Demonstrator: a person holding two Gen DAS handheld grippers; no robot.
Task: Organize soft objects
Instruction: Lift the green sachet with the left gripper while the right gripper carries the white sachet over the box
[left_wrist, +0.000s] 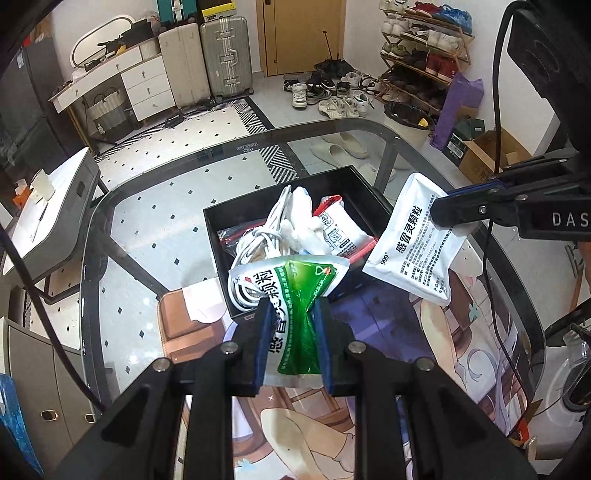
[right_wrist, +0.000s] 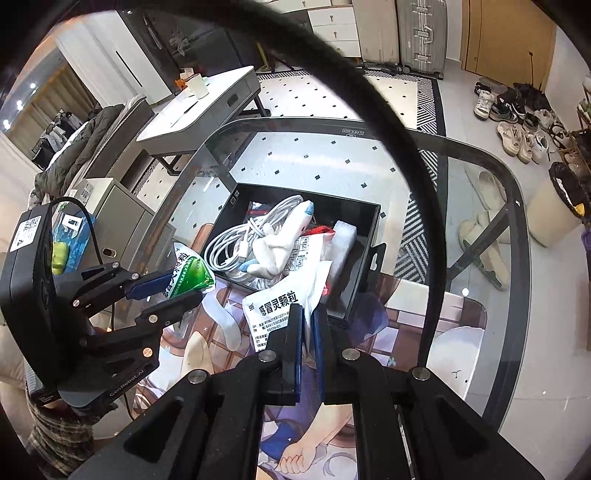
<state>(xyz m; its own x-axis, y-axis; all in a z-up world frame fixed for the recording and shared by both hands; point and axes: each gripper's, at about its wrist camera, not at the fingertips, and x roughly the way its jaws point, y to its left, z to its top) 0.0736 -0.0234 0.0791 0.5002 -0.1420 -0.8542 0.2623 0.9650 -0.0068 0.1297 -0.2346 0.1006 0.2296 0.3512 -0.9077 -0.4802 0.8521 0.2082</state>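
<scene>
My left gripper (left_wrist: 293, 317) is shut on a green and white medicine sachet (left_wrist: 295, 295), which is pinched at its waist and held above the printed mat. It shows at the left of the right wrist view as the green sachet (right_wrist: 190, 273). My right gripper (right_wrist: 307, 314) is shut on a white medicine sachet (right_wrist: 273, 310), gripped by its edge; from the left wrist view the white sachet (left_wrist: 413, 243) hangs at the right. Both sachets hover near a black box (left_wrist: 218, 236) that holds white cables (right_wrist: 236, 243), a white plush toy (right_wrist: 273, 251) and packets.
The box stands on a glass table (left_wrist: 110, 206) with a printed anime mat (left_wrist: 303, 435) under my grippers. A foam block (right_wrist: 343, 236) lies in the box. Around the table are a grey side table (right_wrist: 207, 107), suitcases, a shoe rack and shoes on the floor.
</scene>
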